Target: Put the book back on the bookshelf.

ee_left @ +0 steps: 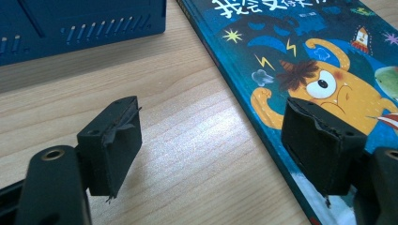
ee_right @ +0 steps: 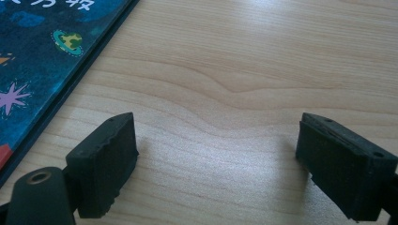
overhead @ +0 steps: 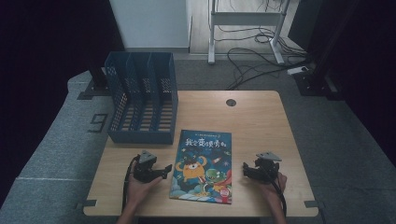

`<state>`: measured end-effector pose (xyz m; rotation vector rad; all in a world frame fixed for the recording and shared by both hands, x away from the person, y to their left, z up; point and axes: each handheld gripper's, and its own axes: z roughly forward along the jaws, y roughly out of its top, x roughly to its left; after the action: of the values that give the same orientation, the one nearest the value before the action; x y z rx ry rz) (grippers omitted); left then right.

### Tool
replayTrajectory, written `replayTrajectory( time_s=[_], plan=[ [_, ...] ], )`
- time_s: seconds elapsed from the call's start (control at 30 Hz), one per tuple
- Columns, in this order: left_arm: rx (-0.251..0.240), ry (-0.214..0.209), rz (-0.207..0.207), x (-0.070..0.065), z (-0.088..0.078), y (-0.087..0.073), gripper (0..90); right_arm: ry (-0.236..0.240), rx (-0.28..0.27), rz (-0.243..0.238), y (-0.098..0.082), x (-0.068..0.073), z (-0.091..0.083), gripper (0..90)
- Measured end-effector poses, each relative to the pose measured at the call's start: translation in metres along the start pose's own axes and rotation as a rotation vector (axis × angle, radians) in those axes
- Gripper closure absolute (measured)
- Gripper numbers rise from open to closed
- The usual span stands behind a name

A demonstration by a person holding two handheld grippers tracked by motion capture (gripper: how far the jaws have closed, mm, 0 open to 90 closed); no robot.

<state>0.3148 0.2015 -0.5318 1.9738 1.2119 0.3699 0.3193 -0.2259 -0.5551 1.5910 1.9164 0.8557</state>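
Observation:
A blue picture book [overhead: 203, 165] with an orange cartoon monster on its cover lies flat on the wooden table [overhead: 261, 121], near the front edge. My left gripper [overhead: 163, 171] rests just left of the book, jaws wide open and empty. In the left gripper view the book [ee_left: 300, 70] runs along the right, one jaw over its cover, the left gripper [ee_left: 211, 150] spread above bare wood. To the book's right lies my right gripper [overhead: 246, 169], also open and empty. The right gripper [ee_right: 216, 159] spans bare wood, with the book's edge [ee_right: 42, 61] at the left.
A dark blue file rack [overhead: 142, 95] with several slots stands at the table's back left, its base wall [ee_left: 80, 23] close ahead of the left gripper. A round cable hole [overhead: 230, 102] sits in the tabletop's far middle. Cables and a desk frame lie on the floor beyond.

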Motion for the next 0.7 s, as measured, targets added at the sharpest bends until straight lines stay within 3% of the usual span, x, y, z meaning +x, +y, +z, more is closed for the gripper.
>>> replayTrajectory(
  time_s=[0.33, 0.7],
  plan=[
    [-0.014, -0.016, -0.007, -0.0011, 0.0018, 0.0008, 19.0, 0.012, -0.003, -0.011, -0.0027, -0.0023, -0.0029, 13.2],
    [-0.028, -0.048, -0.037, 0.0027, -0.002, 0.0021, 19.6, -0.007, -0.003, 0.018, -0.0027, -0.0047, -0.0039, 14.2]
  ],
)
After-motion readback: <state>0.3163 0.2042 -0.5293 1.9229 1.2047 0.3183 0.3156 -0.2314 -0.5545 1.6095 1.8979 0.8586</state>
